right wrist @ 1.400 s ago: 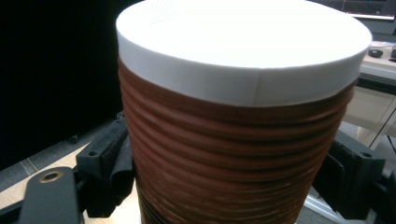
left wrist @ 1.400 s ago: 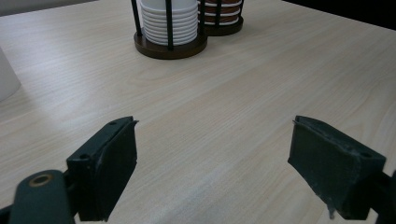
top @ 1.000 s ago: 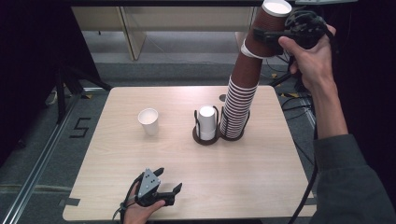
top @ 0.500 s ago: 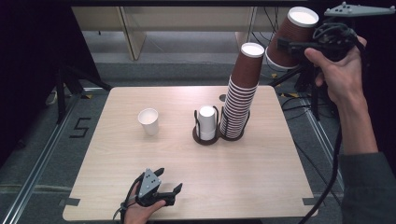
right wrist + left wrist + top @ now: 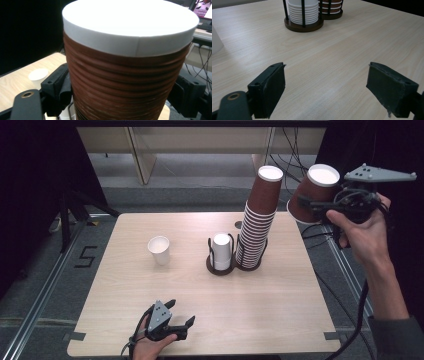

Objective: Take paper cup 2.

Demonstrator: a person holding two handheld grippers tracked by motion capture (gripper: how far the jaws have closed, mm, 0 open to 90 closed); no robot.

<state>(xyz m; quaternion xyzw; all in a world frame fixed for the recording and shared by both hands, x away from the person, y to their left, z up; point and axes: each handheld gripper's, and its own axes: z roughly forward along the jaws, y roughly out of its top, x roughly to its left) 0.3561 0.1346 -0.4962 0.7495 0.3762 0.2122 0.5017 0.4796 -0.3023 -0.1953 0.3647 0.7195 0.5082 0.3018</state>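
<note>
A brown ribbed paper cup (image 5: 320, 185) with a white bottom hangs upside down and tilted in the air, off the table's right edge. My right gripper (image 5: 310, 206) is shut on its sides; in the right gripper view the cup (image 5: 125, 62) sits between both jaws. A tall leaning stack of brown cups (image 5: 257, 220) stands in a dark holder, left of the held cup and apart from it. My left gripper (image 5: 177, 322) rests low at the table's front edge, open, with nothing between its jaws (image 5: 327, 90).
A short stack of white cups (image 5: 221, 251) stands in the wire holder (image 5: 302, 25) beside the brown stack. A lone white cup (image 5: 159, 250) stands upright at mid-left on the wooden table (image 5: 280, 310). Cables lie on the floor behind.
My right hand has carried the brown cup from the top of the stack to the right and down, so it now hangs apart from the stack. The left gripper has not moved.
</note>
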